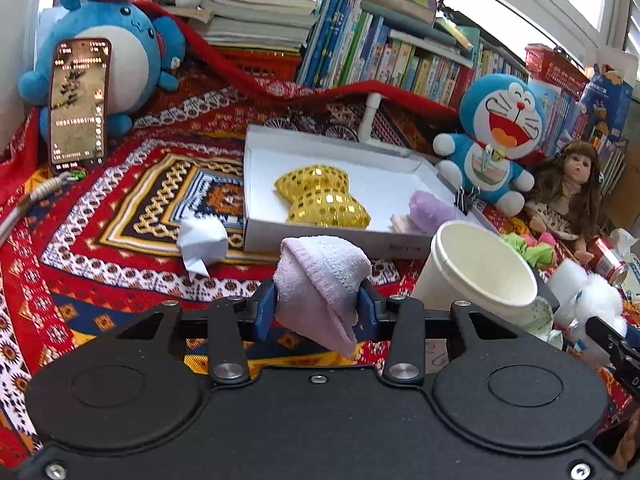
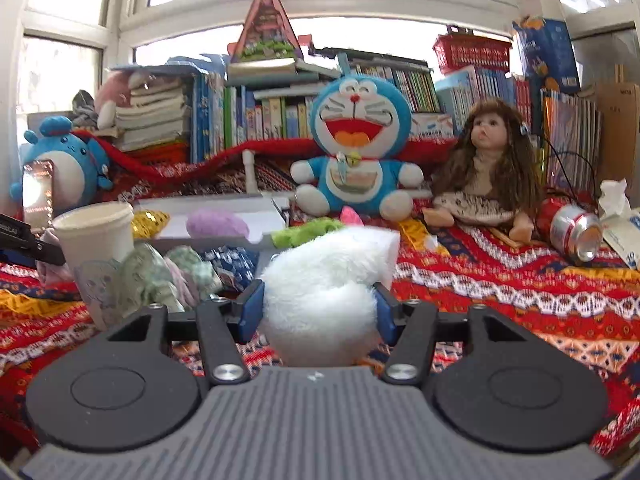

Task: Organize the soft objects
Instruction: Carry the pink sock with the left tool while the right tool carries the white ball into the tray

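My left gripper [image 1: 318,306] is shut on a pale pink folded towel [image 1: 320,276], held above the cloth just in front of the white box [image 1: 256,216]. The box holds a gold sequin cushion [image 1: 322,196] and a purple soft piece [image 1: 430,210]. My right gripper [image 2: 316,310] is shut on a white fluffy ball [image 2: 320,292], low over the patterned cloth. The box also shows in the right wrist view [image 2: 224,204], with the purple piece [image 2: 218,222] inside. The right gripper's finger and the white fluff [image 1: 588,292] show at the left view's right edge.
A white paper cup [image 1: 476,272] stands right of the towel, also in the right wrist view [image 2: 98,240]. Crumpled paper [image 1: 202,246], a phone [image 1: 78,104], a Doraemon plush [image 2: 358,152], a doll [image 2: 488,164], a can [image 2: 576,232], green cloth [image 2: 308,230] and books surround.
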